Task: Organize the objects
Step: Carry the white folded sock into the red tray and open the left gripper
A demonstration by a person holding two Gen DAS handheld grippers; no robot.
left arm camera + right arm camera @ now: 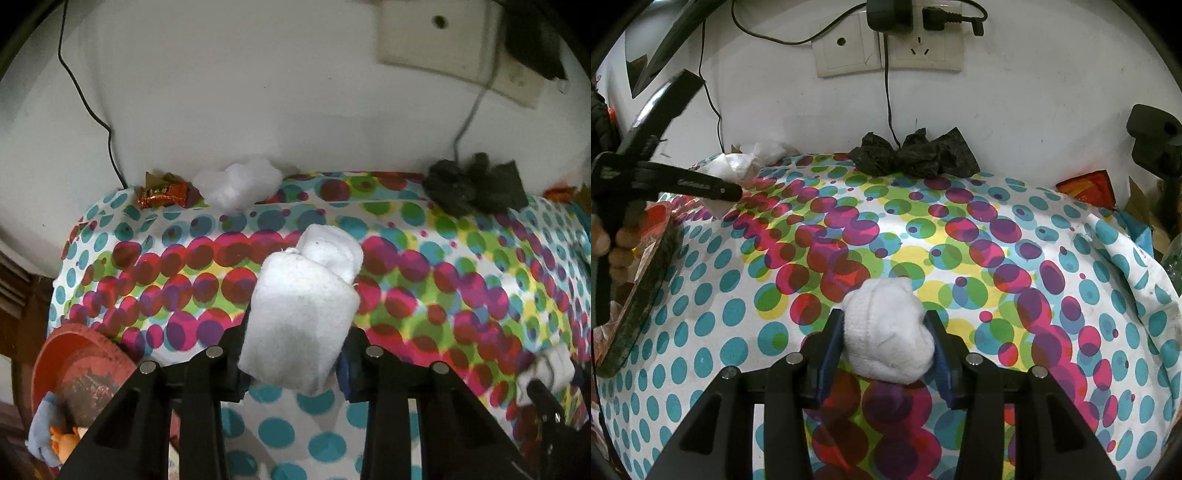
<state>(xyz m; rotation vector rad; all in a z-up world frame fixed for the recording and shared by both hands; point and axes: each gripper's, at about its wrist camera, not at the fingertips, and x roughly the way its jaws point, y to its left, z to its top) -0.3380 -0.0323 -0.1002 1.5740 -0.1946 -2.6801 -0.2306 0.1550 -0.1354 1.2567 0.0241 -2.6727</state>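
Left hand-held gripper (295, 354) clamps white sock (299, 321); right hand-held gripper (884, 343) clamps sock bundle (886, 332).

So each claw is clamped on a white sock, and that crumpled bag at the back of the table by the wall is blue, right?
Not quite. The crumpled bag at the back by the wall is black, not blue, as the right wrist view shows. The rest holds: the left claw is clamped on a white sock and the right claw on another white sock.
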